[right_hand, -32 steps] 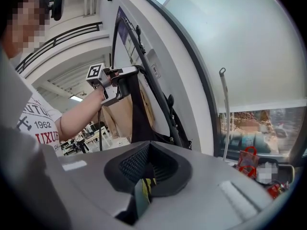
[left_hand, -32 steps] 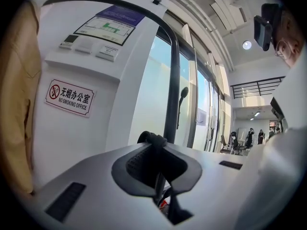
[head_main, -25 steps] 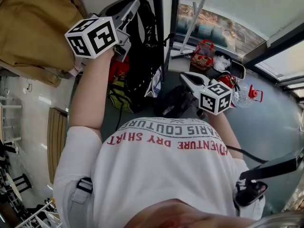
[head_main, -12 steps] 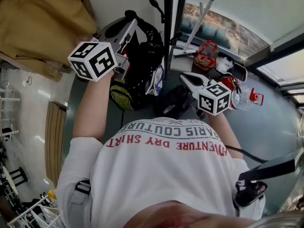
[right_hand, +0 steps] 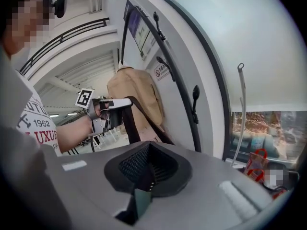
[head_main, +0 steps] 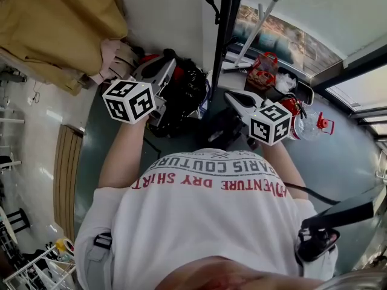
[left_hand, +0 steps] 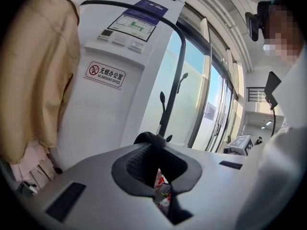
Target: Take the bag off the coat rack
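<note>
Two tools showed in the head view: the left tool (head_main: 164, 70) had come down from its raised position of a second ago. It brought the black bag (head_main: 184, 92) low beside the coat rack (head_main: 227, 29) pole, so the bag appeared clear of its hook. Left gripper view: jaws pinched nearly shut on the bag's strap (left_hand: 152, 145). Right gripper view: the right tool (right_hand: 146, 175) sat closed with nothing between its jaws, idle; judged remaining work as carrying the bag away.
</note>
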The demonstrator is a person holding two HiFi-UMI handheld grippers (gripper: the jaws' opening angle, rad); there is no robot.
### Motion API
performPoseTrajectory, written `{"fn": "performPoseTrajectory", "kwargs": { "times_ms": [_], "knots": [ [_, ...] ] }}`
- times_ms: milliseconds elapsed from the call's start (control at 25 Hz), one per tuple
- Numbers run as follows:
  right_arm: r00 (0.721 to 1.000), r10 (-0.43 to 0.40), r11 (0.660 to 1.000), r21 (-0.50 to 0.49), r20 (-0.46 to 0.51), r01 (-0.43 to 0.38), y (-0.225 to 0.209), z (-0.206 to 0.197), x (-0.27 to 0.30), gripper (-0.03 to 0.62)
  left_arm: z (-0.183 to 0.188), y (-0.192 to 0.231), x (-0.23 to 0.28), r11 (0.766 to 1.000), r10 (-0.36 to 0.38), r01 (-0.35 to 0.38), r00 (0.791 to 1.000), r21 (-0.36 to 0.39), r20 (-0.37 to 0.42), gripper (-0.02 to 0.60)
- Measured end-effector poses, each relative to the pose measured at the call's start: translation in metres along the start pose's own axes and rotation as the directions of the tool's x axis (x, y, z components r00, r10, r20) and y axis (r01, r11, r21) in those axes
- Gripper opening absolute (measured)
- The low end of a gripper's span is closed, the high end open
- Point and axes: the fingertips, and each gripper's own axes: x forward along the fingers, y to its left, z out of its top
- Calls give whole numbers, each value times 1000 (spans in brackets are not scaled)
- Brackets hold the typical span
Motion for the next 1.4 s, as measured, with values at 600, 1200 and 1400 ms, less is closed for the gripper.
{"fn": "performPoseTrajectory", "kwargs": {
  "times_ms": [600,1200,1400],
  "knots": [
    [998,-40,997,-66,49,43,142,-47,-49,2,-70,-87,-169,992,-124,124,992,3,15,20],
    [994,8,989,-147,108,8,280,-123,-184,2,-150,-256,-311,987,-158,158,988,20,-2,20],
    [993,7,987,-163,122,13,335,-201,-288,2,-201,-359,-379,990,-136,136,991,45,14,20]
  ]
}}
